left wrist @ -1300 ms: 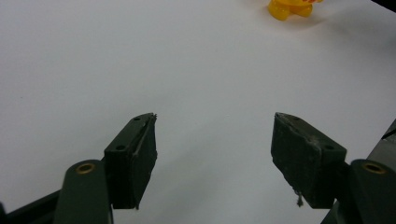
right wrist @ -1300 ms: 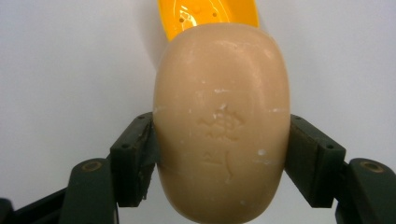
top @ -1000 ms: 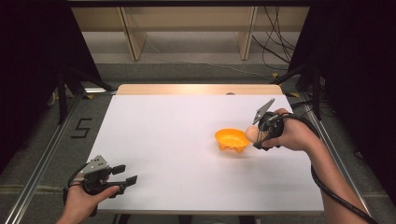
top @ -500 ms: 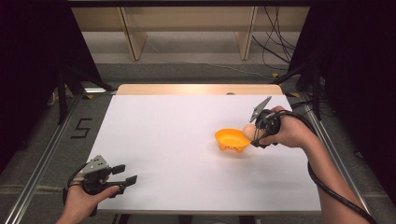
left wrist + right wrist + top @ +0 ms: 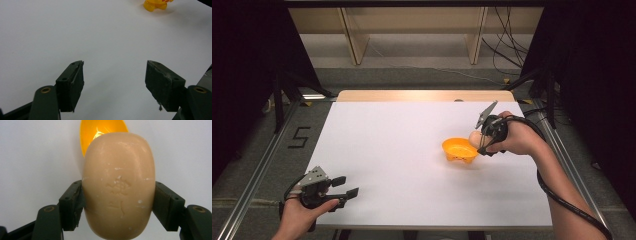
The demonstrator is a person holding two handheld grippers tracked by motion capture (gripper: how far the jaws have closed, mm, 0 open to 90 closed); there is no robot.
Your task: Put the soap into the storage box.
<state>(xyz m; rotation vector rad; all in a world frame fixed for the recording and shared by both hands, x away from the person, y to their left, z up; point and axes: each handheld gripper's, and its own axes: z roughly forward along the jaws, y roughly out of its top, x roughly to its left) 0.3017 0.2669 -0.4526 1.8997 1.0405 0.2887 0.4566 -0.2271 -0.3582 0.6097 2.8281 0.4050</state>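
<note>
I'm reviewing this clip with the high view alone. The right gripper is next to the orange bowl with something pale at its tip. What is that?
Observer: The right gripper view shows a beige oval bar of soap with a faint stamp pressed into its face.
Operator: Is it actually gripped, or just resting there?
Observer: The right gripper is shut on it; both jaws press the bar's sides.
Operator: Where does the bowl sit relative to the soap?
Observer: In that view the orange bowl lies just beyond the bar, partly hidden behind it.
Operator: And the left gripper near the table's front corner?
Observer: The left gripper is open, jaws wide apart with nothing between them, above the white table.
</note>
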